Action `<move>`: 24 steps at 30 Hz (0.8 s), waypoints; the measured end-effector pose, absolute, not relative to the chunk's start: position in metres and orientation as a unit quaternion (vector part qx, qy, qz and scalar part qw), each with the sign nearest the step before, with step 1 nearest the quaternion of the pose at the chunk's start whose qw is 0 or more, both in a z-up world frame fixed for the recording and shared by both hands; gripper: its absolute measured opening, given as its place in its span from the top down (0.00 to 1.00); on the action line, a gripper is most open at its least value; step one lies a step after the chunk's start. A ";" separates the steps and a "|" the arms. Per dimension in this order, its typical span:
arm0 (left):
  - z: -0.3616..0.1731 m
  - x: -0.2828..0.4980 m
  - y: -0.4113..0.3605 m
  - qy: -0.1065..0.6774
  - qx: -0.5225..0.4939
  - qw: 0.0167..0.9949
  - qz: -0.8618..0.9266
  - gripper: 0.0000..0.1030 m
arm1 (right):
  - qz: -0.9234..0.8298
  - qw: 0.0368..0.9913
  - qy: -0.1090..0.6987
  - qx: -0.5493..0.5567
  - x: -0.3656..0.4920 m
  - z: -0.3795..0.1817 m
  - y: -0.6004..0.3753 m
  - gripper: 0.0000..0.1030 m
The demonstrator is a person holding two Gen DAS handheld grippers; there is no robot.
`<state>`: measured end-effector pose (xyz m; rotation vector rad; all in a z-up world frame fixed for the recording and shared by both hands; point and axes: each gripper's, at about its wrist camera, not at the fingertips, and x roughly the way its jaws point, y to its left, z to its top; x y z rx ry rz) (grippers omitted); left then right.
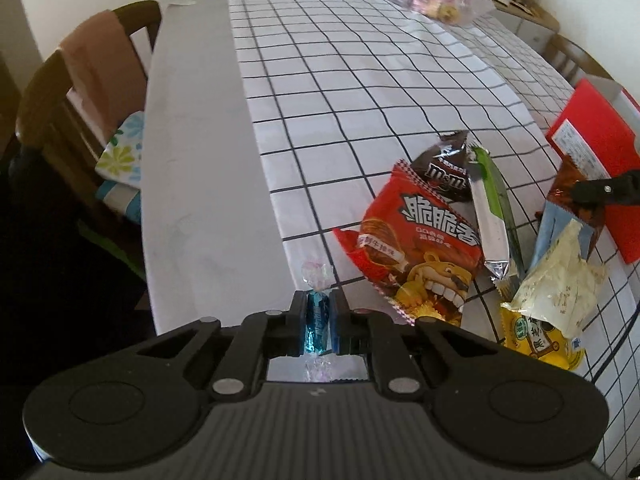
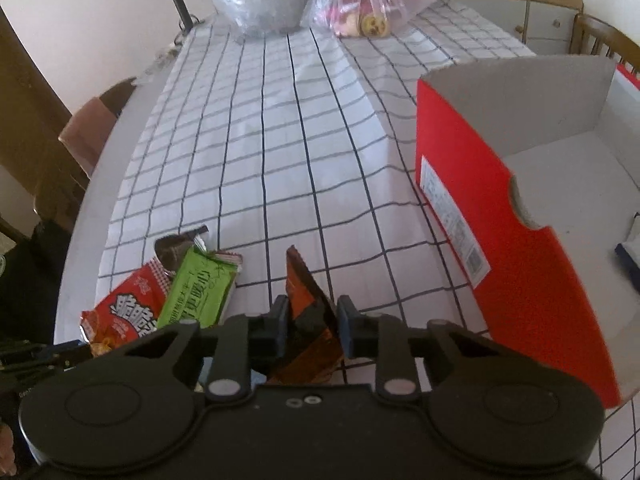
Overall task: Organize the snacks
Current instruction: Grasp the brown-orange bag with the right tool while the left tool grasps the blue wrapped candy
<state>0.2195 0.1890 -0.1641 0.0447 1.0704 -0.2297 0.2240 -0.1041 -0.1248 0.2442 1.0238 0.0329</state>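
Observation:
My left gripper is shut on a small blue wrapped candy, whose clear twisted ends stick out above and below the pads. To its right on the checked cloth lie a red snack bag, a brown M&M's pack, a green-and-silver pack, a pale crumpled packet and a yellow pack. My right gripper is shut on a brown-and-orange packet that stands on edge between its pads. The open red box with a white inside stands just right of it.
Two clear plastic bags of sweets sit at the far end of the table. A wooden chair with a cushion stands along the left edge. The red snack bag and green pack lie left of my right gripper.

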 end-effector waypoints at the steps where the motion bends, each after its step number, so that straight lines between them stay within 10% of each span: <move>1: -0.162 0.218 0.190 0.508 0.018 0.854 -0.107 0.89 | 0.018 0.867 0.484 0.116 0.222 -0.121 -0.105 0.78; 8: -0.138 0.208 0.198 0.497 -0.007 0.864 -0.084 0.89 | 0.028 0.882 0.457 0.109 0.203 -0.094 -0.121 1.00; 14: -0.102 0.195 0.194 0.468 -0.019 0.880 -0.081 0.89 | 0.038 0.889 0.441 0.114 0.192 -0.079 -0.136 1.00; 19: -0.091 0.186 0.186 0.461 -0.022 0.883 -0.083 0.89 | 0.063 0.885 0.448 0.108 0.188 -0.076 -0.139 0.69; 23: -0.092 0.181 0.180 0.464 -0.017 0.882 -0.086 0.89 | 0.042 0.880 0.454 0.130 0.185 -0.080 -0.140 0.16; 24: -0.092 0.180 0.180 0.465 -0.017 0.881 -0.086 0.89 | 0.037 0.879 0.454 0.138 0.185 -0.083 -0.140 0.17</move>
